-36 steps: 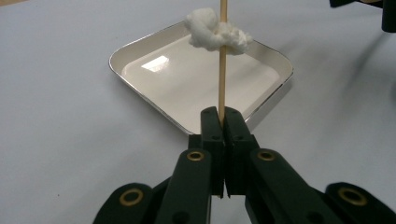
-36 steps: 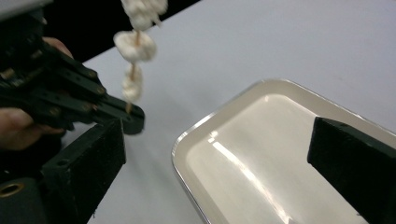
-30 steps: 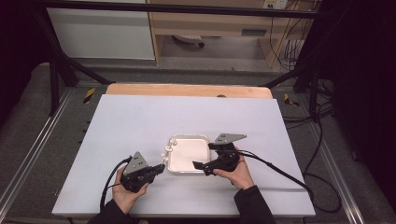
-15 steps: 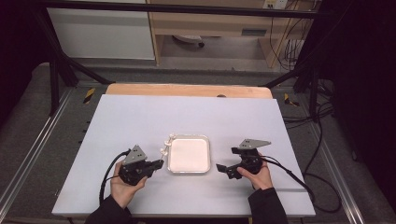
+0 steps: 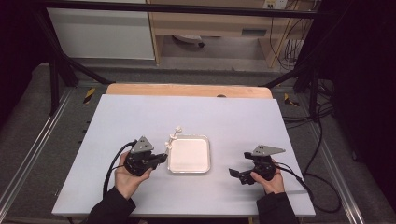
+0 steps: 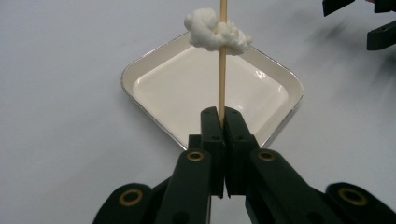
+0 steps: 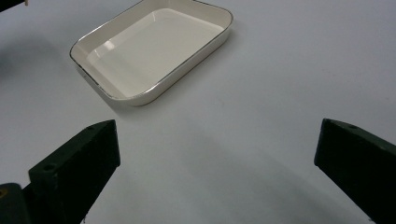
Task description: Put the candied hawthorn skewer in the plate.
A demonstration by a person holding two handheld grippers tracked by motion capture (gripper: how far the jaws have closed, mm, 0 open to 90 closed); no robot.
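A thin wooden skewer (image 6: 222,70) bearing white lumps (image 6: 216,35) is clamped by the left gripper (image 6: 220,122) beside the white tray (image 5: 204,140), mid-table toward the near edge. The right gripper (image 5: 236,174) is held wide open, nothing gripped.

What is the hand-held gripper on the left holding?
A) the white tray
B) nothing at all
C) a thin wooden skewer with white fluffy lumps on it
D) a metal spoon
C: the left hand-held gripper has its jaws shut on the skewer, whose white lumps hang above the tray.
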